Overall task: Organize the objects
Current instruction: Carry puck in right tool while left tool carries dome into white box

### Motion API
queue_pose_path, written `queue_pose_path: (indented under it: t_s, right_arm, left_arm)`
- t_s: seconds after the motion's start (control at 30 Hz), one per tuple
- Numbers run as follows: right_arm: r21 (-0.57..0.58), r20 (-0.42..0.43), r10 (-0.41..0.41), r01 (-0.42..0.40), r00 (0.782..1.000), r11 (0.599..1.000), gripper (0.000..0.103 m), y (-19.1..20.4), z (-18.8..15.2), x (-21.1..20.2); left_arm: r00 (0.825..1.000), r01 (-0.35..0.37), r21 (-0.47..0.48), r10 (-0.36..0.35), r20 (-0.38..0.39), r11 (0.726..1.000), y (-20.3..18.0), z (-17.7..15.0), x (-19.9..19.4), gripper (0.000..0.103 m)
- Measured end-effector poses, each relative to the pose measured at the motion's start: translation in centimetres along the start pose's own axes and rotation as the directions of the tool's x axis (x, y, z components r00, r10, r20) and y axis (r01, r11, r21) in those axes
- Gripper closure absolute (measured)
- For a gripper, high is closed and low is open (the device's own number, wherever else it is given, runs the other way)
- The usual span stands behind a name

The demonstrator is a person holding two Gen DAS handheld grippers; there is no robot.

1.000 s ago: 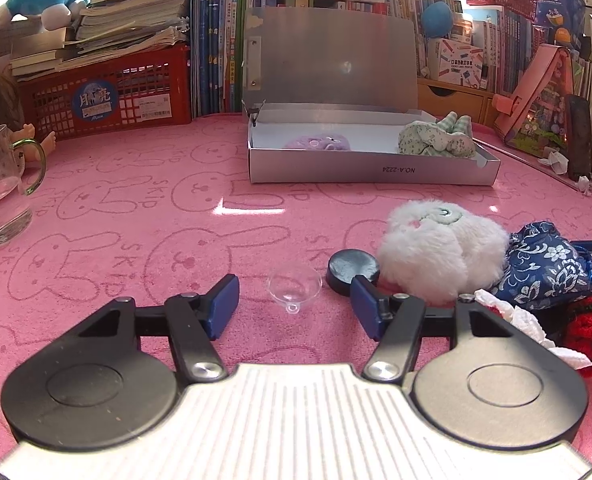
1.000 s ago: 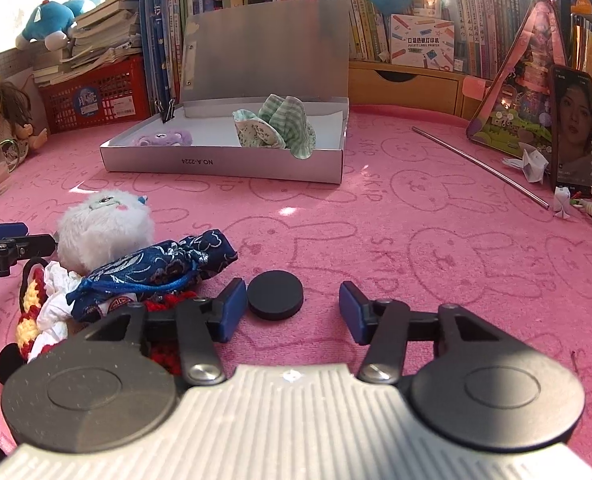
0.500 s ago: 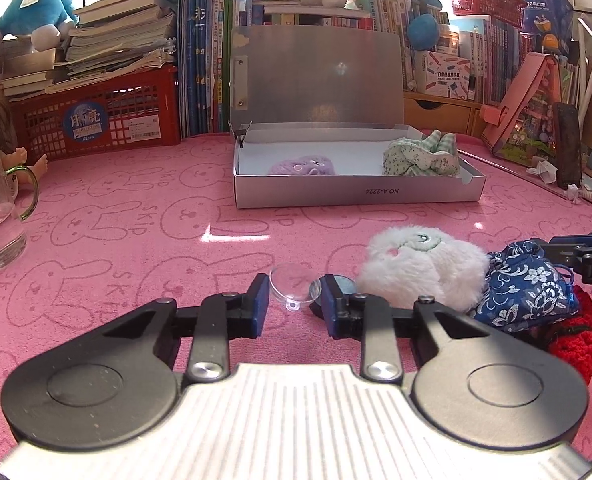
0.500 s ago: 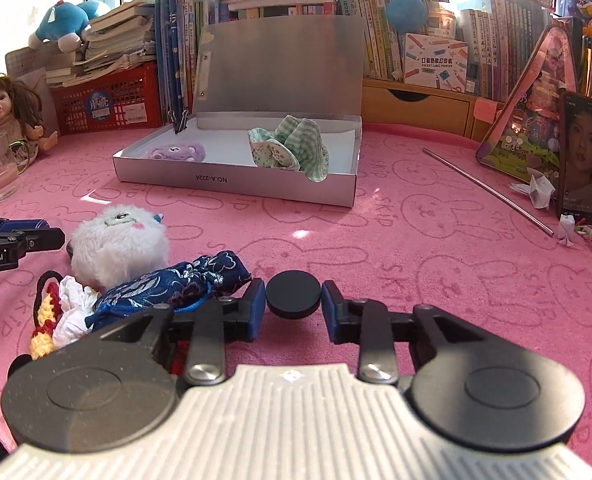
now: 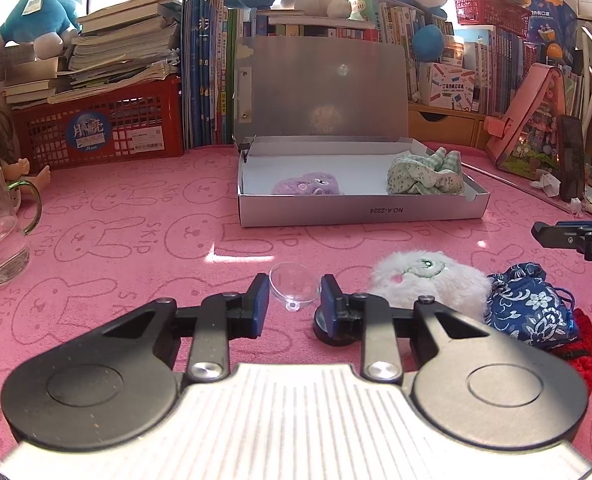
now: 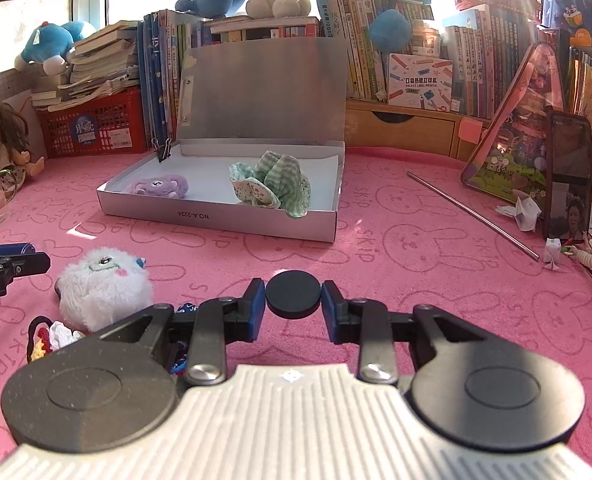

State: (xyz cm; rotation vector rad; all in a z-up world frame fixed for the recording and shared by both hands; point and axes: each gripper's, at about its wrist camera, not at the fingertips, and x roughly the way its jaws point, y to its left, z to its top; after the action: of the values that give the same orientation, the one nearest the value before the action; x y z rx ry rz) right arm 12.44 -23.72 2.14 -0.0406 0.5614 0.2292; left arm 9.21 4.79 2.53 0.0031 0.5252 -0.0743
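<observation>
Left gripper point(image 5: 293, 300) was clamped on a clear suction cup point(image 5: 294, 289), right gripper point(image 6: 293, 300) clamped on a black disc point(image 6: 293, 293), both pairs of jaws nearly closed around their small pieces, held just above the pink mat point(image 5: 115, 248). The open grey box point(image 6: 219, 216) sat further back, already holding a purple plush point(image 6: 159, 186) and green cloth point(image 6: 271, 184). Best carried level with firm grip, lifted clear of the front wall, released low over bare floor inside.
</observation>
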Motion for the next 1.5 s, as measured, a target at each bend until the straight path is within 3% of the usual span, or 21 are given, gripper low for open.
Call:
queue_pose_path:
  t_s: [0.33,0.67,1.17,1.5]
  right_arm:
    - [0.103,0.037,0.006,-0.010,0.999,0.995,0.068,-2.0,4.2,1.4]
    - [0.097,0.042,0.002,-0.006,0.999,0.995,0.068,-1.8,7.7,4.6]
    - [0.121,-0.015,0.004,-0.003,1.000,0.993,0.068,-2.1,8.3,8.4]
    - [0.137,-0.019,-0.004,0.006,1.000,0.991,0.068,-2.5,9.6,10.0]
  left_arm:
    - [1.000,0.012,-0.045,-0.010,0.026,0.999,0.3,4.8,2.4,0.070]
    - [1.000,0.022,-0.096,-0.020,0.024,0.995,0.2,8.1,6.2,0.070]
    - [1.000,-0.006,-0.092,0.003,-0.028,0.996,0.5,9.6,11.1,0.070]
    - [1.000,0.000,-0.098,-0.002,-0.022,0.995,1.1,11.4,13.1,0.070]
